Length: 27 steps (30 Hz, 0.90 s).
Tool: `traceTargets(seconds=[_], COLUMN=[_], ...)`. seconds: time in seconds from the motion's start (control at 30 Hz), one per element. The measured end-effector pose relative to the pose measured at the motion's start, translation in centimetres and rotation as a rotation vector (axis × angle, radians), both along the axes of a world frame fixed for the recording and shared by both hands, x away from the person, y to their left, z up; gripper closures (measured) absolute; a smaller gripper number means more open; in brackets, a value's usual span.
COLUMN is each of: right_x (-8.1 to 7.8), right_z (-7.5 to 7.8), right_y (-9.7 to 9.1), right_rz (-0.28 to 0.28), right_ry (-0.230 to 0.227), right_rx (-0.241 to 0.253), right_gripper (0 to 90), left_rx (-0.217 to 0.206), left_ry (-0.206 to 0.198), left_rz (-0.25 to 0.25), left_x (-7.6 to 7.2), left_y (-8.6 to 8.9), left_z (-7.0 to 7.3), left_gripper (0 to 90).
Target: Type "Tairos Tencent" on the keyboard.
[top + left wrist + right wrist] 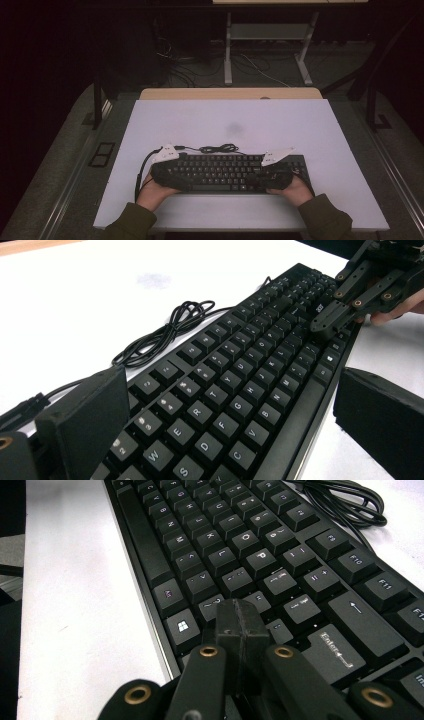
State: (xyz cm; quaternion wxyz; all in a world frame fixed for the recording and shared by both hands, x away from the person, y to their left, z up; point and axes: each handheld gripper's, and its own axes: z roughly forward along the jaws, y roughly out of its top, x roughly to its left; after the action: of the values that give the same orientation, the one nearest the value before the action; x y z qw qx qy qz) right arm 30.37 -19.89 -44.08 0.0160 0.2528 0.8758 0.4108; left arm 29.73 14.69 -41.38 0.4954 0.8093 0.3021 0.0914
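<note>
Left tongs [225, 415] astride keyboard [240, 380], right tongs [241, 622] shut above keys

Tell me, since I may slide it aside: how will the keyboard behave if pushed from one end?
The keyboard looks long, flat and stiff, so it would likely slide in one piece over the smooth white table, perhaps pivoting. It seems unlikely to tip. Its looped cable is floppy and would probably drag behind.
</note>
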Motion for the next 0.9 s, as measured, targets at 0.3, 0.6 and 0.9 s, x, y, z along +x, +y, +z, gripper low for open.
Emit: traceTargets(seconds=[0.3, 0.6, 0.9], right_x=[0.0, 0.1, 0.0], right_z=[0.0, 0.0, 0.0], right_y=[0.0, 0.0, 0.0], right_rz=[-0.003, 0.003, -0.001], right_ry=[0.002, 0.005, 0.003], right_rx=[-0.001, 0.004, 0.003], right_gripper=[89.5, 89.5, 89.5], left_rx=[-0.013, -0.024, -0.012], left_ry=[-0.009, -0.004, 0.008], left_rz=[-0.010, -0.028, -0.056], left_x=[0.9, 1.9, 2.7], left_y=[-0.8, -1.8, -3.2], left_z=[0.6, 0.7, 0.6], left_gripper=[2.7, 9.8, 21.3])
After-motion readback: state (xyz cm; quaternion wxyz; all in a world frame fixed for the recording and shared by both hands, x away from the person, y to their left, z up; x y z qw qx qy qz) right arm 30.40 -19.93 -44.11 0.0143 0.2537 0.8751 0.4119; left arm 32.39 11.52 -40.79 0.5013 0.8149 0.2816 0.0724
